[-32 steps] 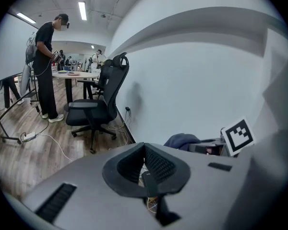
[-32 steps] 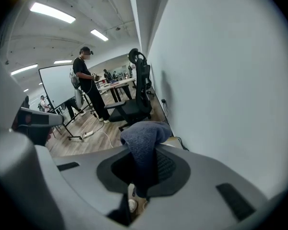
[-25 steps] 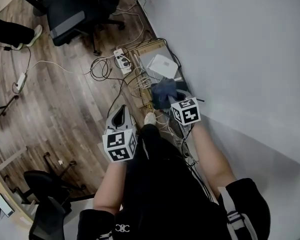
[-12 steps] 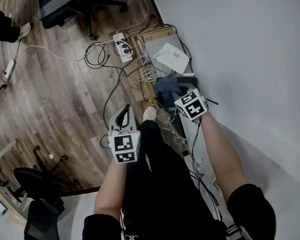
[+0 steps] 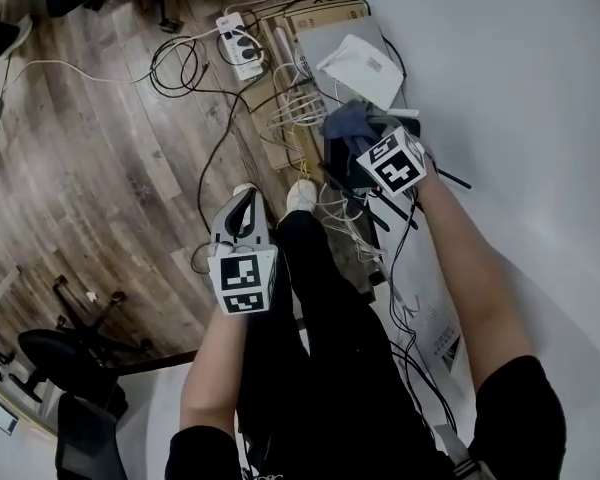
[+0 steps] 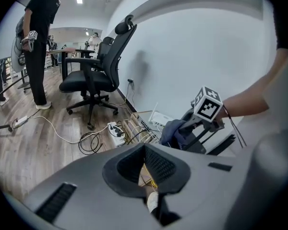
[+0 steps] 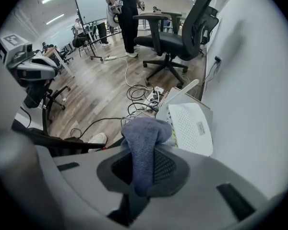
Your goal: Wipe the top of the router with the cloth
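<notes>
The white router (image 5: 363,66) (image 7: 189,124) lies flat on a grey box by the wall; it also shows as router (image 6: 159,122) in the left gripper view. A blue-grey cloth (image 5: 344,125) (image 7: 142,140) hangs bunched from my right gripper (image 5: 348,140) (image 7: 140,153), which is shut on it. The cloth hangs just short of the router's near edge, slightly above it. My left gripper (image 5: 245,200) (image 6: 146,153) is shut on nothing and hovers over the wooden floor, well left of the router.
Tangled cables (image 5: 302,118) and a white power strip (image 5: 233,38) lie beside the box. A white wall (image 5: 520,88) runs along the right. A black office chair (image 6: 95,75) stands further back, and a person (image 6: 38,47) beyond it. The wearer's shoes (image 5: 300,196) are close to the cables.
My right gripper has carried the cloth forward, closer to the router. The head view has shifted toward the wall. My left gripper has stayed about where it was.
</notes>
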Available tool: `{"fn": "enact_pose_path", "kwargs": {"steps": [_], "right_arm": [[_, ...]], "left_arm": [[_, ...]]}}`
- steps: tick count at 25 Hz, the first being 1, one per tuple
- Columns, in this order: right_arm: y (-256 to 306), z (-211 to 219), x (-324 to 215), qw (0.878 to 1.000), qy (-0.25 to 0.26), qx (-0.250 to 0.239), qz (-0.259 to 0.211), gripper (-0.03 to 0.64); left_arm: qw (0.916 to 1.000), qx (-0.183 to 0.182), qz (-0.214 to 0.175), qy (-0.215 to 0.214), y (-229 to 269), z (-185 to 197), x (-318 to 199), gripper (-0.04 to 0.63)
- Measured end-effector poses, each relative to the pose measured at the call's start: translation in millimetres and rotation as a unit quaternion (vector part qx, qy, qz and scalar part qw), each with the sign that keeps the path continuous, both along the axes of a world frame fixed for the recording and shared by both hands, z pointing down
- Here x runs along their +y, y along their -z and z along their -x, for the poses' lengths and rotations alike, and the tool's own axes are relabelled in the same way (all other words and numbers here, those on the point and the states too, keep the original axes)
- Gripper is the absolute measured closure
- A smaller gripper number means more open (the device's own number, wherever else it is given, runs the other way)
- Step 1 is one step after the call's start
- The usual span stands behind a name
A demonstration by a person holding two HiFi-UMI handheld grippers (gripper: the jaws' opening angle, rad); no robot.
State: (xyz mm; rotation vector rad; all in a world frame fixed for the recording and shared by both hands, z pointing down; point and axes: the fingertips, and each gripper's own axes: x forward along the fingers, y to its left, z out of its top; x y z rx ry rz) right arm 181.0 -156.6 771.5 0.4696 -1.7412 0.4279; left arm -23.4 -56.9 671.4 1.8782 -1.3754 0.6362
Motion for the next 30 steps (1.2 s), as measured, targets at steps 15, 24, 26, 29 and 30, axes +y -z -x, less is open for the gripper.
{"fn": "enact_pose_path", "kwargs": {"steps": [15, 24, 26, 29, 30], "right_arm": [[-49, 0, 17, 0.991, 0.133, 0.008, -0.001, 0.589], [-47, 3, 31, 0.995, 0.095, -0.036, 0.000, 0.589], [-46, 3, 42, 0.994, 0.104, -0.043, 0.014, 0.589], [-46, 4, 70, 0.989, 0.114, -0.059, 0.072, 0.589], [-46, 3, 83, 0.985, 0.126, -0.063, 0.099, 0.589]], "left_arm": [[0.9984, -0.041, 0.015, -0.036, -23, 29, 12, 0.594], [0.9981, -0.026, 0.008, -0.055, -19, 1, 9, 0.594], [0.9979, -0.020, 0.008, -0.060, -18, -7, 9, 0.594], [0.9977, -0.017, 0.009, -0.065, -20, -13, 11, 0.594], [0.9977, -0.016, 0.010, -0.066, -21, -16, 12, 0.594]]}}
